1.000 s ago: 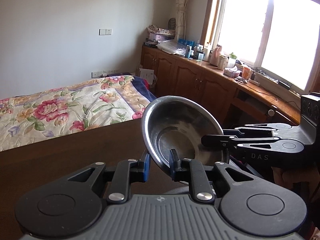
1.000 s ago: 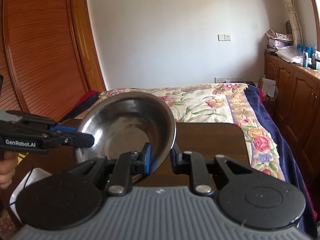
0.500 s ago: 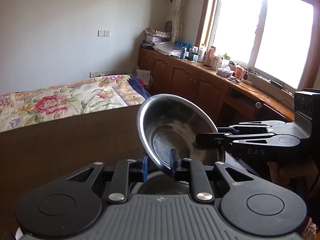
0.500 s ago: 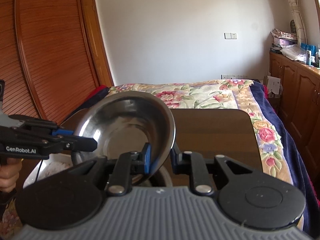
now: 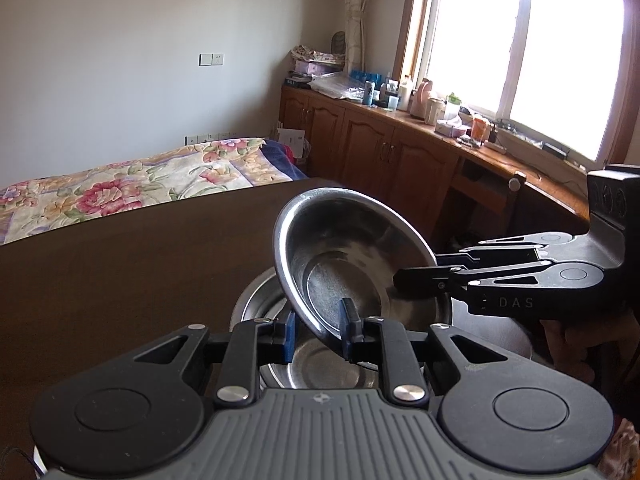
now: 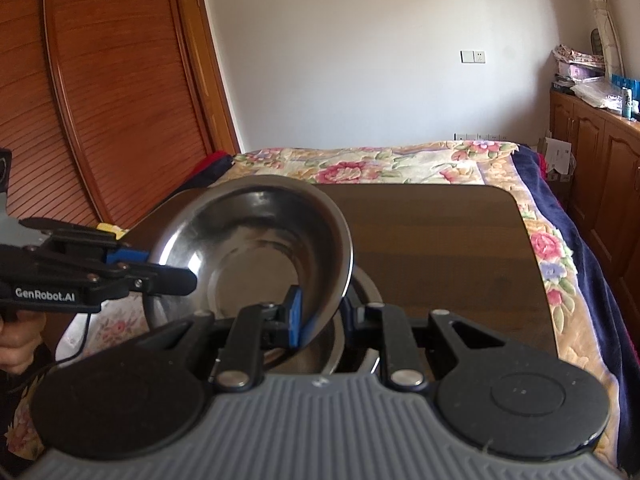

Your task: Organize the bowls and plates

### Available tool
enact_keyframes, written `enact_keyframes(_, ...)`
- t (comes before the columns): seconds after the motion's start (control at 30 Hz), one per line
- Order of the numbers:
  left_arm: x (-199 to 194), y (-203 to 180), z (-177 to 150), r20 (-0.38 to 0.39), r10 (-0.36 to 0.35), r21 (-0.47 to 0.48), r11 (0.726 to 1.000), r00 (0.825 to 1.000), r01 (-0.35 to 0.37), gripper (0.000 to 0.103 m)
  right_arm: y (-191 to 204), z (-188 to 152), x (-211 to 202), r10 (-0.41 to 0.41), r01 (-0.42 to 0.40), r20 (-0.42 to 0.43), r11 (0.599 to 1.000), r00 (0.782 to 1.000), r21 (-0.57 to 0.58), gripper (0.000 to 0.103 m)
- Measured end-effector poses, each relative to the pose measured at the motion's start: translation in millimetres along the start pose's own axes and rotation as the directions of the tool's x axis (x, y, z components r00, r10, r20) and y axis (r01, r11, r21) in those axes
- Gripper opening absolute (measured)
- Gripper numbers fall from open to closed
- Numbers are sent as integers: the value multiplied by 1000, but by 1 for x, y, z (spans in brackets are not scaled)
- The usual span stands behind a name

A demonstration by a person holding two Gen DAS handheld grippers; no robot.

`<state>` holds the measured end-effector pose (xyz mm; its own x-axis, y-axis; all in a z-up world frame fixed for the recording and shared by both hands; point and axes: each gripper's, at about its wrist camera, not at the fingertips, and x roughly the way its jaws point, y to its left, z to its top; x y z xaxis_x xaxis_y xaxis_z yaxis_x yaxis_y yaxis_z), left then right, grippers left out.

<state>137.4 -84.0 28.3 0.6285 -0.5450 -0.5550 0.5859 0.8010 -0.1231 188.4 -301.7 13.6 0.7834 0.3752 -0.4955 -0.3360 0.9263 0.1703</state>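
Note:
A steel bowl (image 5: pixel 352 256) (image 6: pixel 256 256) hangs tilted just above a second steel bowl (image 5: pixel 256 304) (image 6: pixel 370 286) that rests on the dark wooden table (image 5: pixel 120 280) (image 6: pixel 440 240). My left gripper (image 5: pixel 316 330) is shut on the upper bowl's near rim. My right gripper (image 6: pixel 320 314) is shut on the opposite rim. Each gripper shows in the other's view, the right gripper (image 5: pixel 416 280) coming in from the right and the left gripper (image 6: pixel 176 276) from the left. Most of the lower bowl is hidden under the held one.
A white floral plate (image 6: pixel 116 320) lies on the table's left part. A bed (image 6: pixel 380 164) with a flowered cover stands past the far edge. Wooden cabinets (image 5: pixel 380 152) run under the window. A hand (image 6: pixel 16 340) holds the left gripper's handle.
Both grippers have carried the steel bowl down toward the table. A second steel bowl has come into view right beneath it. Both grips are unchanged.

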Motion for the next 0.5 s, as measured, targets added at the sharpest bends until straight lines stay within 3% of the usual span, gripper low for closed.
enact_keyframes(0.23,6,9,2,-28,14,4,1000,1000,-13,48,5,-4,5,13,-13,-9,1000,1000,9,23)
enact_keyframes(0.5,17,6,-7,-99,6,77,997,995,1,59,13,-12,5,0,0,-43,1000,999,-16,24)
